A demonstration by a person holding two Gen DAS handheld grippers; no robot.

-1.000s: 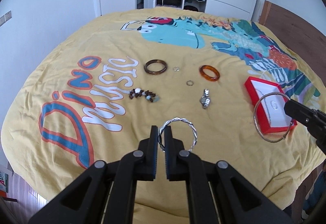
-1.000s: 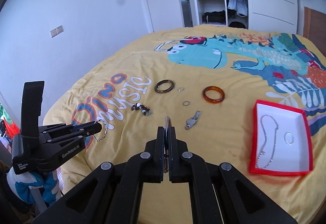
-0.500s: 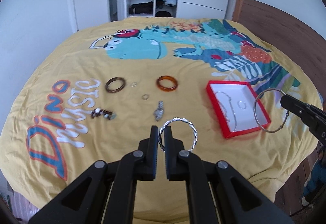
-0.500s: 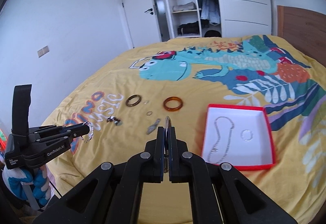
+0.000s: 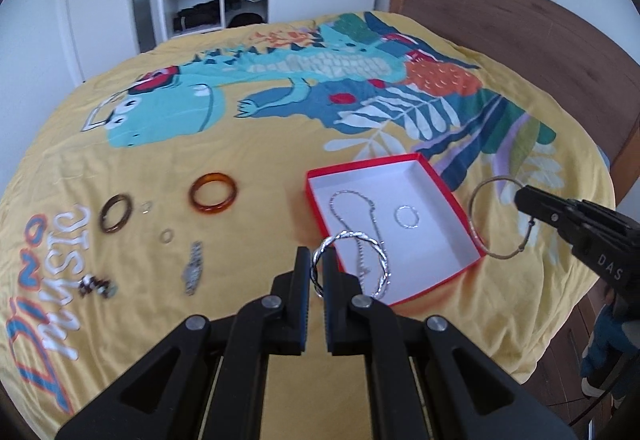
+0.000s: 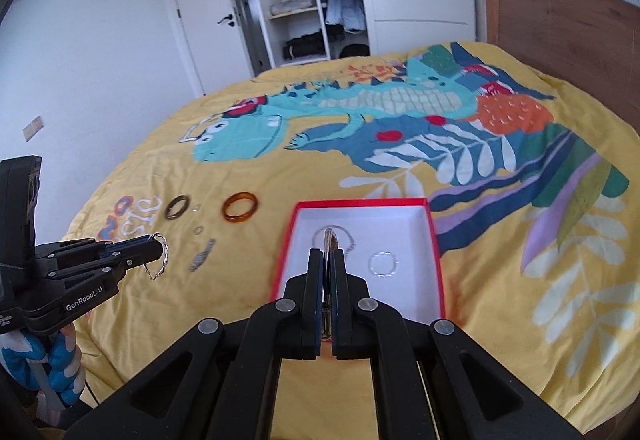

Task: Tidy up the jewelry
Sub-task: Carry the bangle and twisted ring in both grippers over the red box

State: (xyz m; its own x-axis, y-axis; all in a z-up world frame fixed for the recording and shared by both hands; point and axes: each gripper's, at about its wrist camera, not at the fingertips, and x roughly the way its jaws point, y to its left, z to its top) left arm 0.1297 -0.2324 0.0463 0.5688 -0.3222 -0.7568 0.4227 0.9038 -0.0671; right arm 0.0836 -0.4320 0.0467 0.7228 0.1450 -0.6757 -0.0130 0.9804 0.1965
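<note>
Bedspread (image 5: 400, 360) | left claw (image 5: 316, 264) grips twisted bangle (image 5: 352, 264) | right claw (image 6: 329, 260) seemingly grips hoop (image 5: 480, 224), over box (image 6: 434, 240)

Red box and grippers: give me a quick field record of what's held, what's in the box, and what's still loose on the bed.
left gripper: shut on twisted bangle
right gripper: shut on thin bangle
red box: open, on the yellow bedspread
in box: chain, small ring
loose on bed: amber bangle, dark bangle, two small rings, watch, beads
</note>
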